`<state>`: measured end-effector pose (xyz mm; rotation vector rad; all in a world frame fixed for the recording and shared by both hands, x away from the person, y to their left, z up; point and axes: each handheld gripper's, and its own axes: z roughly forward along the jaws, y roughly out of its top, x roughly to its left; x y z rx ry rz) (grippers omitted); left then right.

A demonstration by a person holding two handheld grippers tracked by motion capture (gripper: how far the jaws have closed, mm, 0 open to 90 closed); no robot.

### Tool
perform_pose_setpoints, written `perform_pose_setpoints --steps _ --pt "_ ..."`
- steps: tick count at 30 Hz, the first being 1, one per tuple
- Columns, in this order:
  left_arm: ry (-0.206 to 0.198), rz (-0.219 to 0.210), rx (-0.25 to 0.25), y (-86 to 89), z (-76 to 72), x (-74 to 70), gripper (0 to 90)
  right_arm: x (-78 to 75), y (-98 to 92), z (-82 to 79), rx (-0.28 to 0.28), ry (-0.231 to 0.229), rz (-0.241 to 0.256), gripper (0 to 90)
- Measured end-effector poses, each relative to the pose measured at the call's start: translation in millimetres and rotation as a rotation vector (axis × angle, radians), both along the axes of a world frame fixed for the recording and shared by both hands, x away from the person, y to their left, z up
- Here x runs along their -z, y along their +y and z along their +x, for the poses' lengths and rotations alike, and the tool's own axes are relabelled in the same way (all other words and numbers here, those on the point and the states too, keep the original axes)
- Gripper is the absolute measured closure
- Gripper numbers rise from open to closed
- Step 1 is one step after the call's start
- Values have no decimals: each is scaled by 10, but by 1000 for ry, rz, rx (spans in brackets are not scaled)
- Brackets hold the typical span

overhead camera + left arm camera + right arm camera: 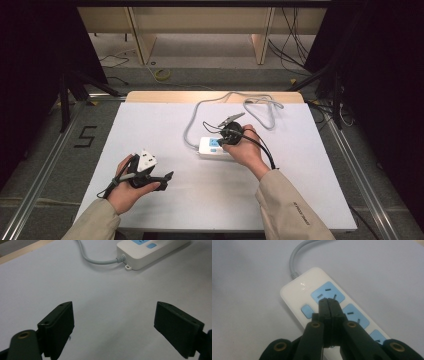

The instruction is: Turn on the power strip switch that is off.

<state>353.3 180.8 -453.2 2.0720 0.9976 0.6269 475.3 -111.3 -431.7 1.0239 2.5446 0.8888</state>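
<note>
Two hand-held grippers, one power strip

Right hand-held gripper (329, 301): jaws pressed together, nothing between them, tips over the first blue socket (327, 293) of the white power strip (294, 293), maybe touching it. Power strip (210, 147) flat near the middle of the white worktop (150, 120), grey cord (192, 122) looping away behind. Left hand-held gripper (113, 322): jaws spread wide, holding nothing, low over bare worktop, well apart from the strip.

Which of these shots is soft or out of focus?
High view: evenly lit, sharp, dark surroundings. Left gripper view: jaws blur, power strip fairly crisp. Right gripper view: shut jaw tips sharp over the power strip, gripper base and table soft.
</note>
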Motion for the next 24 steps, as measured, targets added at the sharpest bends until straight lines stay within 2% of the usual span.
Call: perform_pose_setpoints --steps 12,24 --pt "-1 0 -2 7 0 -1 160 -22 -93 -18 11 -4 12 870" --pt "-1 -8 -6 8 -2 0 160 -56 -310 -83 38 -18 35 773"
